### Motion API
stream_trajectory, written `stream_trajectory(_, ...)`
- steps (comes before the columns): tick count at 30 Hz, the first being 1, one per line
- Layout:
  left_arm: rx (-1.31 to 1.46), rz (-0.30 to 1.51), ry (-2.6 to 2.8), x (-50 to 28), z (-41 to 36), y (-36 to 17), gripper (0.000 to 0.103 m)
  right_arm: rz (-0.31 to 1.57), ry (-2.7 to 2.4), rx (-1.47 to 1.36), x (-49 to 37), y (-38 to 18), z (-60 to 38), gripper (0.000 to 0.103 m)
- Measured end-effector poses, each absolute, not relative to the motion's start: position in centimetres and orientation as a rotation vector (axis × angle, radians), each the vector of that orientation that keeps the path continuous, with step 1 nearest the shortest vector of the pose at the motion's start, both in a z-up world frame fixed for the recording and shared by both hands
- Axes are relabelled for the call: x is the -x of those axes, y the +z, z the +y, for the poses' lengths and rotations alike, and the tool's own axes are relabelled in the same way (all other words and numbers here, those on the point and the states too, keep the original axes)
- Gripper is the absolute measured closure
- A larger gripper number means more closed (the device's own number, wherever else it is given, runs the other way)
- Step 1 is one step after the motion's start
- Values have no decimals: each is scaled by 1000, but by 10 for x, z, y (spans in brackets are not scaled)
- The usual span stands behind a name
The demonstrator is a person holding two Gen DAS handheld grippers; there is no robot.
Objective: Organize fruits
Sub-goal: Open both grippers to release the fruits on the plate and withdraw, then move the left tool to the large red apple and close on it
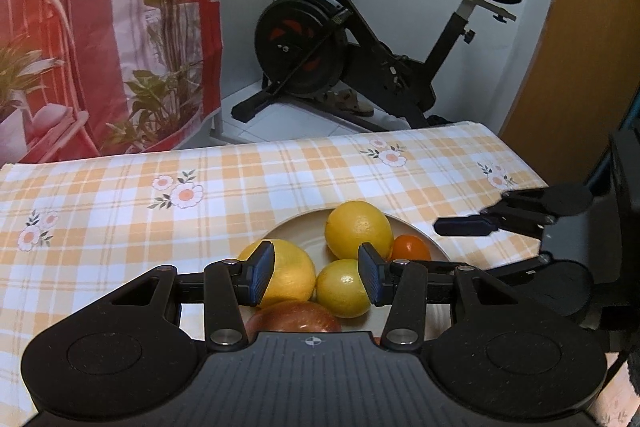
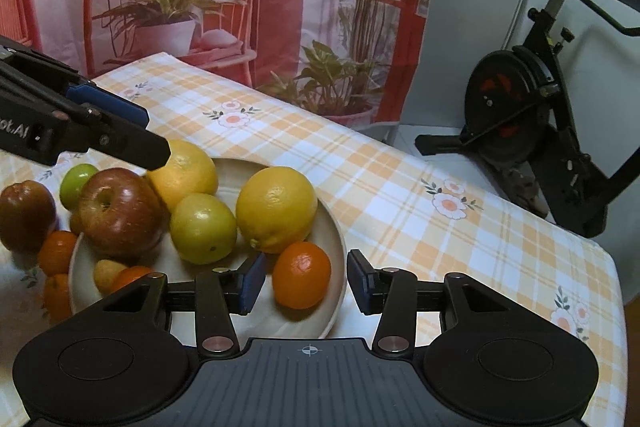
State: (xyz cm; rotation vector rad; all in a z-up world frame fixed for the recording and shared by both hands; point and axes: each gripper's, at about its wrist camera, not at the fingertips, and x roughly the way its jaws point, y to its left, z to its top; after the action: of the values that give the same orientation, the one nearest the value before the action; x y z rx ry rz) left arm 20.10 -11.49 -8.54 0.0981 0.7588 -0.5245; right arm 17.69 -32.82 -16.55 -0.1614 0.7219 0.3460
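Observation:
A cream plate on the checked tablecloth holds several fruits: a large yellow citrus, a yellow-green fruit, a red apple and a small orange at the plate's near rim. My right gripper is open around that orange, with a gap on each side of it. My left gripper hangs open above the yellow fruits with nothing between its pads. The left gripper also shows in the right wrist view, over the plate's far left.
Left of the plate lie a dark red apple, a green apple and two small oranges. The tablecloth stretches bare to the right. An exercise bike stands beyond the table's far edge.

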Motion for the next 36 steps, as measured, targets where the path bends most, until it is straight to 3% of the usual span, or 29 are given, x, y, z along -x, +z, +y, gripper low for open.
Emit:
stream_trajectory(17,-7,747,-395,-181,-23,-64,54,684,350,71,-123,-139,-291,61)
stream_trajectory(36,75,871,-361,-169,36,-109,54,732,333,-62,-92,-145,-264,61)
